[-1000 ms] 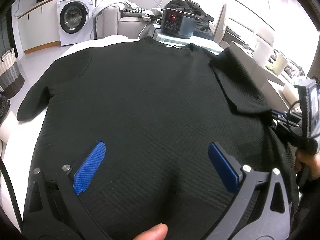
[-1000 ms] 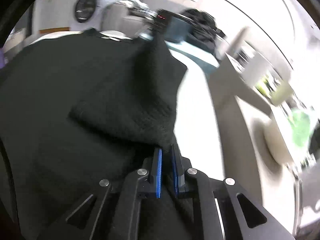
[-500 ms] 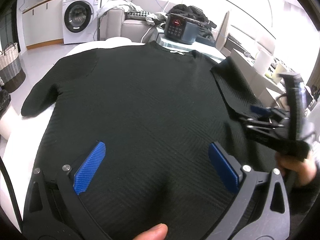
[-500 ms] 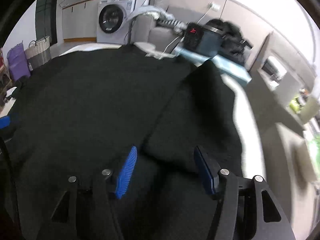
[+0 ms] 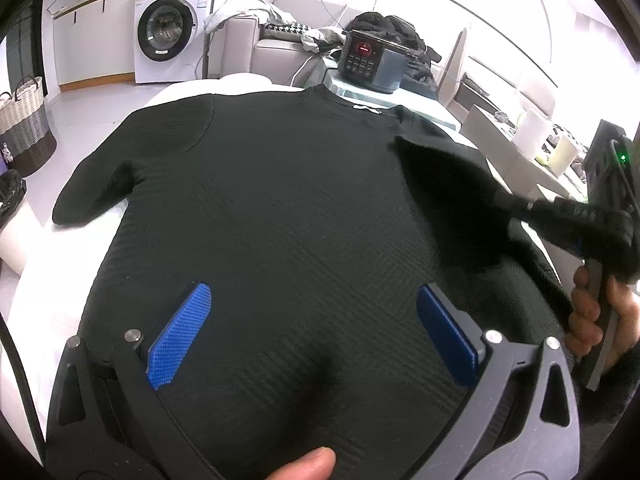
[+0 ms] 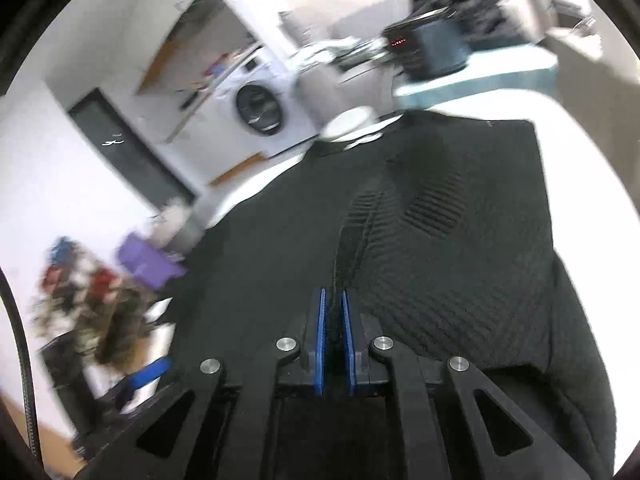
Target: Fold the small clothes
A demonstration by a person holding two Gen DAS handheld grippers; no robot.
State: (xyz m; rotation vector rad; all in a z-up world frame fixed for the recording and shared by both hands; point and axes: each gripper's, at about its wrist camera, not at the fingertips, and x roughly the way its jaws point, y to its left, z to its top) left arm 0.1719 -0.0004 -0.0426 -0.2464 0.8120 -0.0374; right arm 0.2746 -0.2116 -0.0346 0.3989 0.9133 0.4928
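Observation:
A black ribbed sweater [image 5: 280,208] lies flat on a white table [image 5: 44,272], neck at the far end. Its left sleeve [image 5: 92,188] is spread out to the left. Its right sleeve [image 5: 444,176] is folded over the body. My left gripper [image 5: 312,328] is open, hovering over the sweater's lower part with blue pads [image 5: 180,336] wide apart. My right gripper [image 6: 334,320] is shut on the sleeve's edge [image 6: 352,240], lifting it; it shows in the left wrist view [image 5: 576,224] at the right.
A washing machine [image 5: 168,36] and a sofa [image 5: 256,48] stand beyond the table. A black cooker [image 5: 368,60] sits on a glass table behind the neck. A woven basket [image 5: 24,124] stands on the floor at left. White cups [image 5: 532,136] stand at right.
My right gripper opened half a second ago, then shut again on the sleeve edge and turned leftward over the sweater. My left gripper stayed open and barely moved.

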